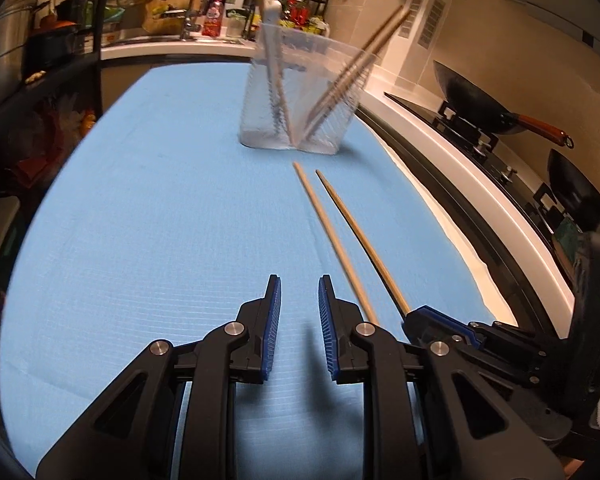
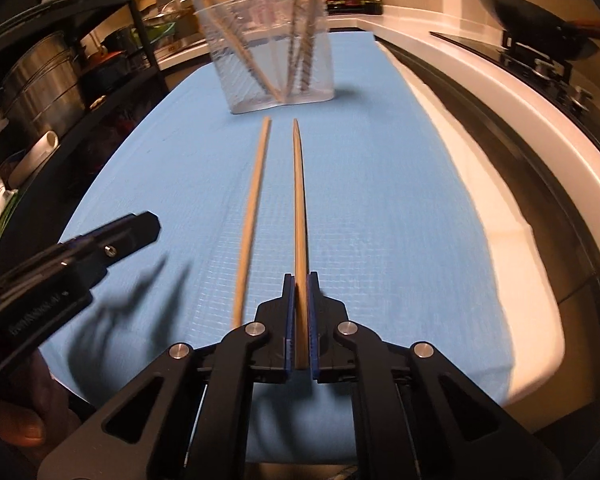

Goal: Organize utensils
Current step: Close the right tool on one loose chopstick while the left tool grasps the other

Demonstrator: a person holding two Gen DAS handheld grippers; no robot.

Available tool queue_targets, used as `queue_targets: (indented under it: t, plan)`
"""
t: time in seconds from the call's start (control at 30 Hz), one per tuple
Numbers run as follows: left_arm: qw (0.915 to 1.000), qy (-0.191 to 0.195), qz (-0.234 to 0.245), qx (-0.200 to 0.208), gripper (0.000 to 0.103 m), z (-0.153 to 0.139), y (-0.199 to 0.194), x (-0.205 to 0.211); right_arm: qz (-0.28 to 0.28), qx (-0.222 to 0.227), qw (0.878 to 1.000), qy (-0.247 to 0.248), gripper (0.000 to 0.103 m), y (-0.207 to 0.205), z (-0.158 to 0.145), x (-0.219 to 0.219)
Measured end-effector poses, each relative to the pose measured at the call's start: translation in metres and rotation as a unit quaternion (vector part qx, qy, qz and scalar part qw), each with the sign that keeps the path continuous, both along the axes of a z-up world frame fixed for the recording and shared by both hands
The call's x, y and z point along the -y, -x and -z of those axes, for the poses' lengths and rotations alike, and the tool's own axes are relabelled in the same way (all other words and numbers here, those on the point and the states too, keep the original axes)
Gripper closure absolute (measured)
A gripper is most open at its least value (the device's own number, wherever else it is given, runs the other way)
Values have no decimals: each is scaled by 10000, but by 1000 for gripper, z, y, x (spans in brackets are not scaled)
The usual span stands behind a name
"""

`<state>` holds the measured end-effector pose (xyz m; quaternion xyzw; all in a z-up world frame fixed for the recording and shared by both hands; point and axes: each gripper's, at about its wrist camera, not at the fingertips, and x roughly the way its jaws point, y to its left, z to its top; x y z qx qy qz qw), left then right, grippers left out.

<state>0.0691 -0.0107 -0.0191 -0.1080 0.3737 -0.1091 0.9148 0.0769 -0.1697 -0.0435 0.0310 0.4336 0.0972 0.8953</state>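
1. The right gripper (image 2: 299, 280) has its jaws clamped on a wooden chopstick (image 2: 299, 200); the stick runs straight out ahead of the jaws, its long axis in line with the fingers and its tapered tip pointing at the container.
2. A second chopstick (image 2: 252, 216) lies loose on the blue cloth (image 2: 400, 220), just left of the right jaws and nearly parallel to the held one; its near end passes out of sight behind the right gripper's left finger.
3. The left gripper (image 1: 299, 284) hangs over the cloth with its jaws a little apart and nothing between them; in its own view the loose chopstick (image 1: 332, 240) lies just to the right of its right finger, running away ahead and slightly leftward.
4. The loose stick sits between the two grippers; the left one, being free, looks the likelier to take it, and would need to shift rightward so the stick falls between its pads.
5. The clear plastic utensil holder (image 2: 266, 48) stands upright on the cloth straight ahead of both grippers, a little beyond the chopstick tips; it already holds several chopsticks leaning against its walls, and in the left view a pale utensil handle (image 1: 272, 12) rises from it too; what that utensil is cannot be told.
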Motion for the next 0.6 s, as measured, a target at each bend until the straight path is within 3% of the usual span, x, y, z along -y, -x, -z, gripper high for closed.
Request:
queue_targets:
  t: [0.1, 0.27, 0.6]
  plan:
    - [9999, 70, 56, -102, 68, 8, -5, 13, 160, -27, 9999, 21, 97, 2, -1, 10]
    - [9998, -78, 170, -121, 64, 12, -13, 36, 306, -71, 9995, 5, 97, 3, 1, 19]
    - [9954, -930, 188, -109, 64, 20, -21, 66, 401, -52, 9992, 35, 97, 4, 3, 23]
